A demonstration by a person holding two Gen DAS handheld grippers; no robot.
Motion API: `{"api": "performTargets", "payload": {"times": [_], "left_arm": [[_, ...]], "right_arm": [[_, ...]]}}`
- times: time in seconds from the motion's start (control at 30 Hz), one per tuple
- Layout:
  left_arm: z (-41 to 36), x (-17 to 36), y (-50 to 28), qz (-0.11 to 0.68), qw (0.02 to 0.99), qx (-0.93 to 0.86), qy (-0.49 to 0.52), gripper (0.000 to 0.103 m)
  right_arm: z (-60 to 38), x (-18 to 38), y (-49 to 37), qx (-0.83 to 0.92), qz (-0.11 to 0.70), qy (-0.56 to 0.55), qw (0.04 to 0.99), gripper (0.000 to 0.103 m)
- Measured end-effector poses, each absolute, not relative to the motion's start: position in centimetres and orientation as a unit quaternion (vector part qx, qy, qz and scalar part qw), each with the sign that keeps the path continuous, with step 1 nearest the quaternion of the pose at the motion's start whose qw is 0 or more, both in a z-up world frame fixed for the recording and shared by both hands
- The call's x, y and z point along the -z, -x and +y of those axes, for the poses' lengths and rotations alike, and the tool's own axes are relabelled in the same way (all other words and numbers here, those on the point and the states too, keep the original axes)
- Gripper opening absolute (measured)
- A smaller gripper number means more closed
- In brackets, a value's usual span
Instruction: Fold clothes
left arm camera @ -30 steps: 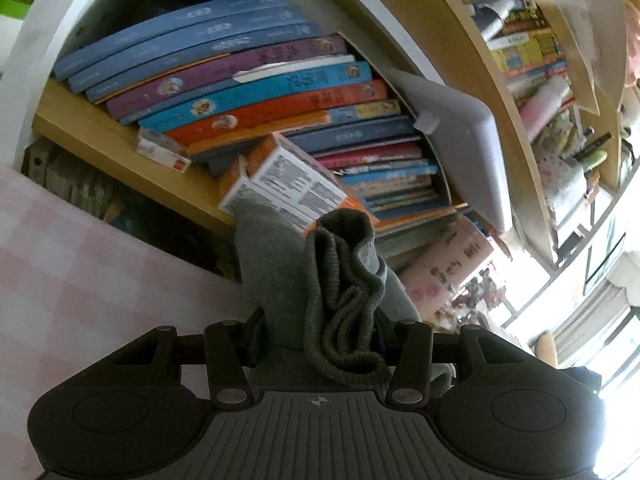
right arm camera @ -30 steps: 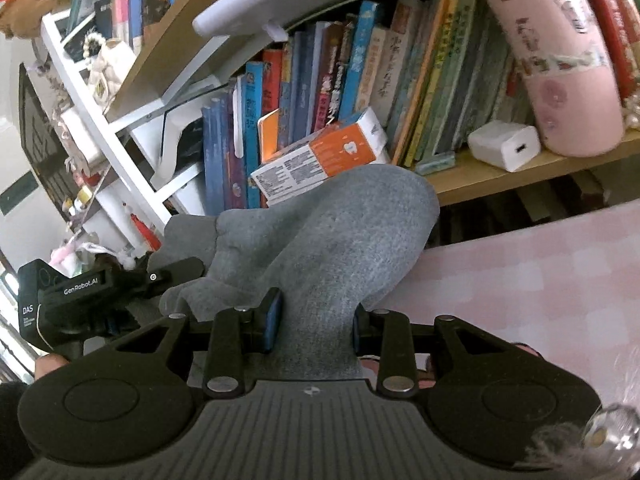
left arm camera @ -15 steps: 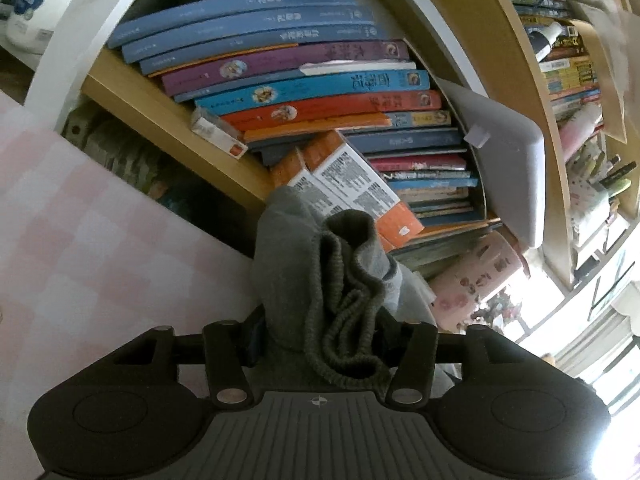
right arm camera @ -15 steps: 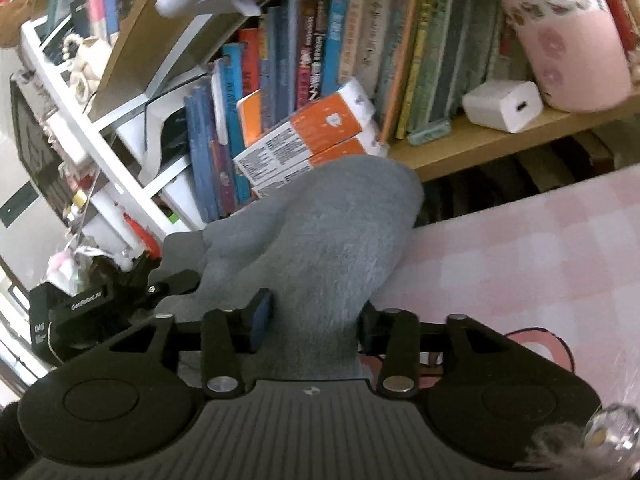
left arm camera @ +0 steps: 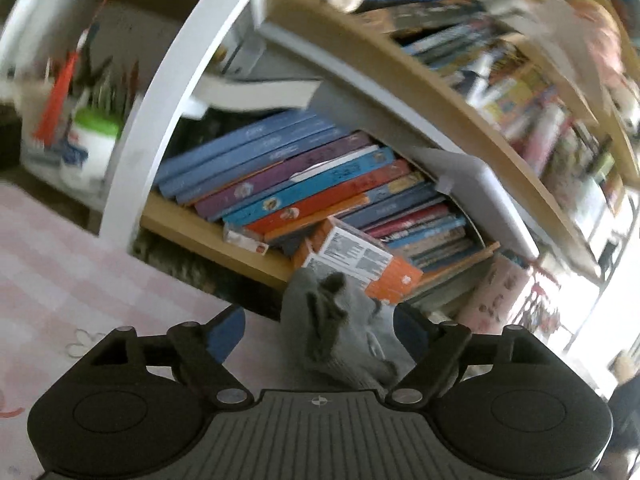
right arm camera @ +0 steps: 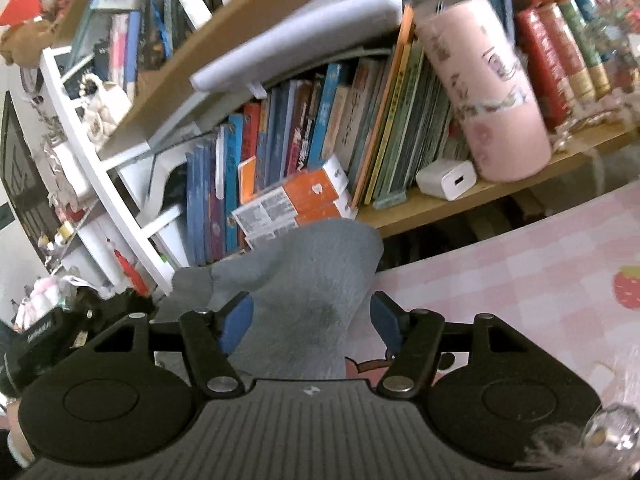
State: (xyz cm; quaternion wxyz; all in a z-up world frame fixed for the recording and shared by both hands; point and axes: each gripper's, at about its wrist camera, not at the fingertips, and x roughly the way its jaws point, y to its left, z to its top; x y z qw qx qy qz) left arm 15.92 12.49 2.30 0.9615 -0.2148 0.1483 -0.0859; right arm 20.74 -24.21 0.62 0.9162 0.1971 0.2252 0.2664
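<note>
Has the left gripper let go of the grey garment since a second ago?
Yes. The left gripper was shut on the grey garment; now its jaws stand wide, and it has pulled back from the orange box.

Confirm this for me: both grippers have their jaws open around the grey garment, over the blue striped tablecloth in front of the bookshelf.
One detail is wrong. The tablecloth is pink checked, not blue striped; the right wrist view shows it clearly. The rest stands: the left gripper and right gripper have their jaws open around the grey garment, in front of the bookshelf.
</note>
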Motion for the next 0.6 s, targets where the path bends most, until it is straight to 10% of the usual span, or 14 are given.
{"api": "performTargets", "payload": {"times": [0.6], "left_arm": [[4.7,-1.9,-6.5,0.168,0.983,0.032,0.069,0.088]], "right_arm": [[-21.8,-0.2,-9.4,-0.17,0.188,-0.055,0.966,0.069]]}}
